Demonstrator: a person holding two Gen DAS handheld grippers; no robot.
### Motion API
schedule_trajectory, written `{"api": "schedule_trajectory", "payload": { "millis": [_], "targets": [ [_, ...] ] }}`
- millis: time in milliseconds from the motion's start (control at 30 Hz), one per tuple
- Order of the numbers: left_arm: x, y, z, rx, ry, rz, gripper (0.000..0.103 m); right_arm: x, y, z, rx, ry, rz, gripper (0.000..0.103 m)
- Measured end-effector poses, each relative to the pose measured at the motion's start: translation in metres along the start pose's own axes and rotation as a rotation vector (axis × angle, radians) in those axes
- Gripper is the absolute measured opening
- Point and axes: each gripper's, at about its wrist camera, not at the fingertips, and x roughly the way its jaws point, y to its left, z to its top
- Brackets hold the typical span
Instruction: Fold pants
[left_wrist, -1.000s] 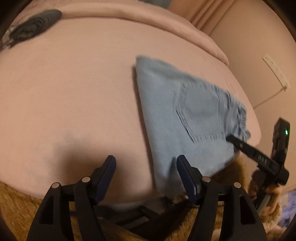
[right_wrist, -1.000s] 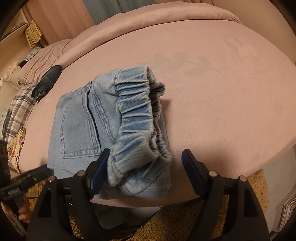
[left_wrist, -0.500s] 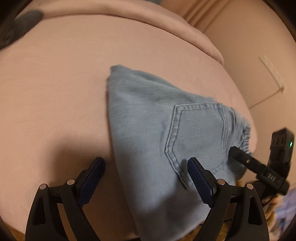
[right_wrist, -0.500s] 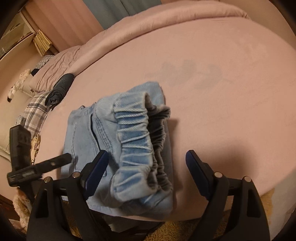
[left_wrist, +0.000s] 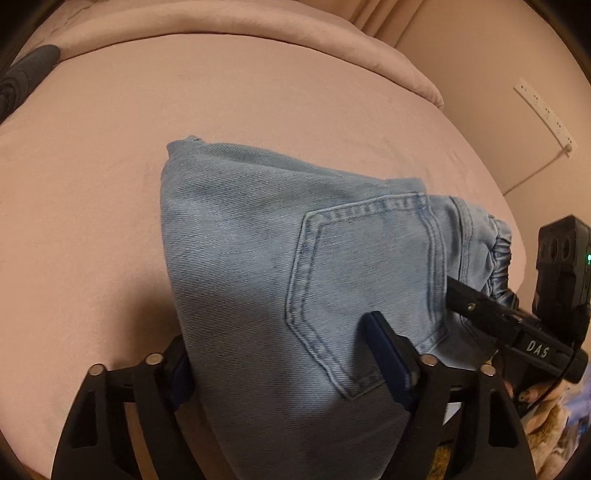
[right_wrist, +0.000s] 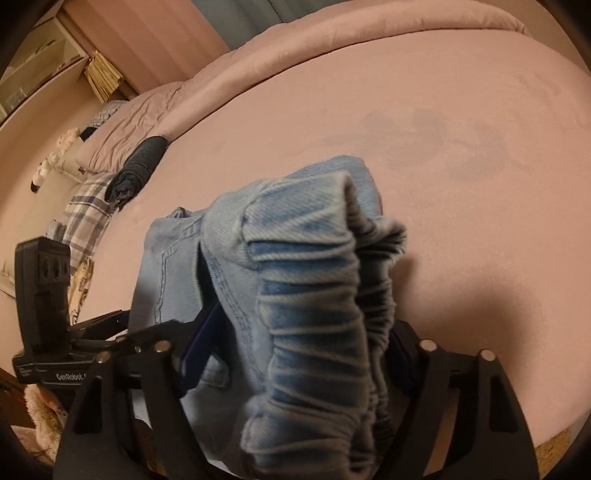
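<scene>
Folded light-blue denim pants (left_wrist: 280, 258) lie on the pink bed (left_wrist: 110, 147), back pocket up. My left gripper (left_wrist: 284, 369) stands around the folded end of the stack, its jaws wide and the denim between them. In the right wrist view the elastic waistband (right_wrist: 314, 295) fills the middle. My right gripper (right_wrist: 295, 350) stands around the waistband end, jaws pressed against the fabric on both sides. The right gripper also shows in the left wrist view (left_wrist: 480, 310), at the pants' right edge. The left gripper shows in the right wrist view (right_wrist: 99, 332), at the left.
A rolled dark garment (right_wrist: 136, 170) lies on the bed near the pillows. A plaid pillow (right_wrist: 85, 214) sits at the bed's left side. A power strip (left_wrist: 543, 114) hangs on the wall to the right. A shaggy tan rug (right_wrist: 37, 417) lies below the bed edge.
Both grippers have moved forward over the bed edge onto the folded pants. The denim now sits between each gripper's jaws, and the right jaws have narrowed onto the waistband.
</scene>
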Motion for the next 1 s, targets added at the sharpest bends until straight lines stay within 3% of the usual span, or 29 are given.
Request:
{"api": "schedule_trajectory", "payload": {
  "millis": [133, 233, 333, 467, 733, 1000],
  "targets": [
    [-0.008, -0.012, -0.003, 0.000, -0.054, 0.017, 0.058, -0.005, 0.000, -0.003, 0.020, -0.018, 0.006, 0.059],
    [-0.016, -0.021, -0.010, 0.021, -0.097, 0.058, 0.044, -0.009, 0.009, -0.004, 0.003, -0.035, -0.019, 0.053],
    [-0.027, -0.018, -0.010, -0.026, -0.117, 0.036, 0.032, -0.015, 0.018, -0.003, -0.012, -0.057, -0.035, 0.047],
    [-0.042, -0.017, 0.002, -0.060, -0.129, -0.038, 0.031, -0.029, 0.030, 0.003, -0.016, -0.091, -0.017, 0.044],
    [-0.078, -0.009, 0.037, -0.054, -0.238, 0.003, 0.031, -0.037, 0.068, 0.037, -0.096, -0.161, 0.002, 0.044],
    [-0.074, 0.025, 0.068, -0.103, -0.278, 0.060, 0.031, 0.001, 0.095, 0.082, -0.133, -0.158, -0.001, 0.044]
  ]
}}
